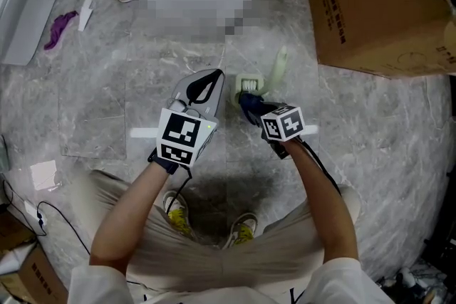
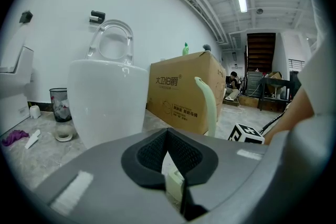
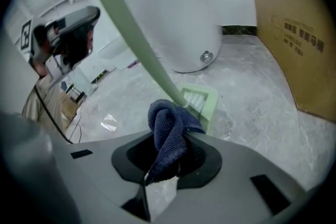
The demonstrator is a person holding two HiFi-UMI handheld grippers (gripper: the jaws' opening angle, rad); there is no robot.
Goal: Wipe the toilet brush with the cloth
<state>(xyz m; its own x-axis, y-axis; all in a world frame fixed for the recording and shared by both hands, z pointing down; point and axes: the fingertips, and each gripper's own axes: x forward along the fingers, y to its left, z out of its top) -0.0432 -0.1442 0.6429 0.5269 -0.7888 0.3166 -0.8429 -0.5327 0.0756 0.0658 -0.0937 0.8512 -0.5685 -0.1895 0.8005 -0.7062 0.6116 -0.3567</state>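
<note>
A pale green toilet brush stands on the stone floor with its head point(image 1: 249, 86) down and its handle point(image 1: 280, 63) leaning back to the right. My right gripper point(image 1: 251, 109) is shut on a dark blue cloth point(image 3: 168, 134), which presses against the handle point(image 3: 131, 34) just above the bristled head point(image 3: 199, 99). Just left of the brush, my left gripper point(image 1: 216, 73) has its jaws together and holds nothing. In the left gripper view point(image 2: 168, 134) a bit of pale green shows through the slit, and the handle point(image 2: 209, 107) rises beyond.
A white toilet point(image 2: 107, 97) stands straight ahead. To the right is a large cardboard box point(image 1: 377, 3). A small bin point(image 2: 60, 105) and a purple rag point(image 1: 60, 28) lie at the far left. The person's shoes point(image 1: 178, 213) are below the grippers.
</note>
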